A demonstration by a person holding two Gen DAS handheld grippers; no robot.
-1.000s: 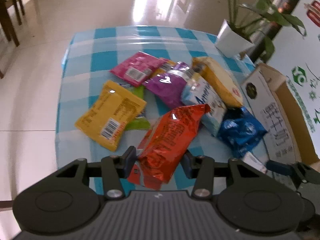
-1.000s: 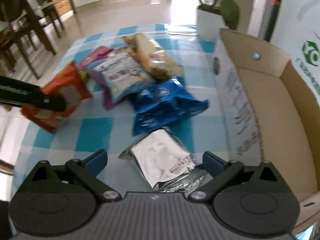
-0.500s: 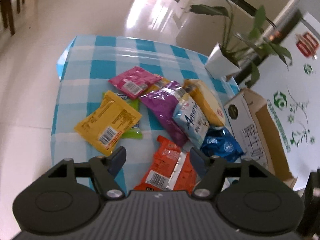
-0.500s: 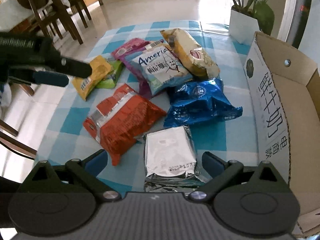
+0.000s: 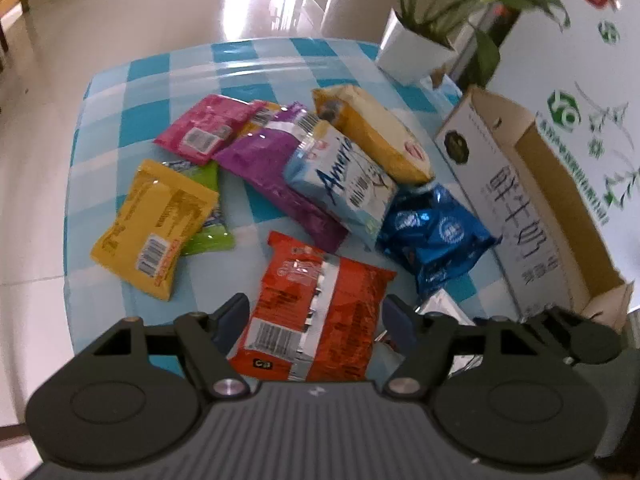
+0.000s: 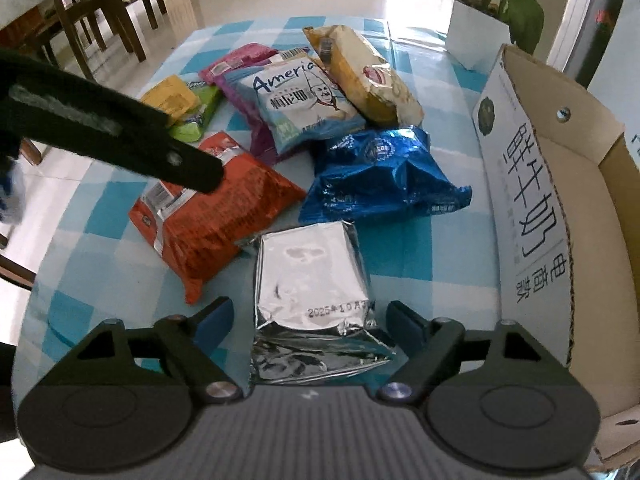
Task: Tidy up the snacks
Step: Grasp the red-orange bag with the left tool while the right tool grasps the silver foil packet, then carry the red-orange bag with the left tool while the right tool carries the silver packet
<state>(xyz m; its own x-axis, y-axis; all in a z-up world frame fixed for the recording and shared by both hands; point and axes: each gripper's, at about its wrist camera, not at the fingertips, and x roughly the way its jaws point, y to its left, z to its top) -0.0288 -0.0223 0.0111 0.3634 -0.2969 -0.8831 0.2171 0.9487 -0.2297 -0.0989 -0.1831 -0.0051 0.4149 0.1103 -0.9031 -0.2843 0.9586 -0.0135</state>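
Note:
Several snack bags lie on a blue checked tablecloth (image 5: pixel 132 120). My left gripper (image 5: pixel 316 320) is open, its fingers on either side of the near end of a red bag (image 5: pixel 316 312) that lies flat; the red bag also shows in the right wrist view (image 6: pixel 224 220). My right gripper (image 6: pixel 306 318) is open around the near end of a silver foil bag (image 6: pixel 312 284). A blue bag (image 6: pixel 380 172), a white "Ameria" bag (image 6: pixel 304 100), a tan bag (image 6: pixel 364 72), purple (image 5: pixel 276 176), pink (image 5: pixel 204 128), yellow (image 5: pixel 156 224) and green (image 5: pixel 204 208) bags lie beyond.
An open cardboard box (image 6: pixel 560 208) stands along the table's right side, also in the left wrist view (image 5: pixel 532 208). A potted plant in a white pot (image 5: pixel 412 52) stands at the far right corner. Wooden chairs (image 6: pixel 100 12) stand on the floor to the left.
My left gripper has let go of the red bag, which now lies flat on the table, and has opened and drawn back. My right gripper has stayed open over the silver bag.

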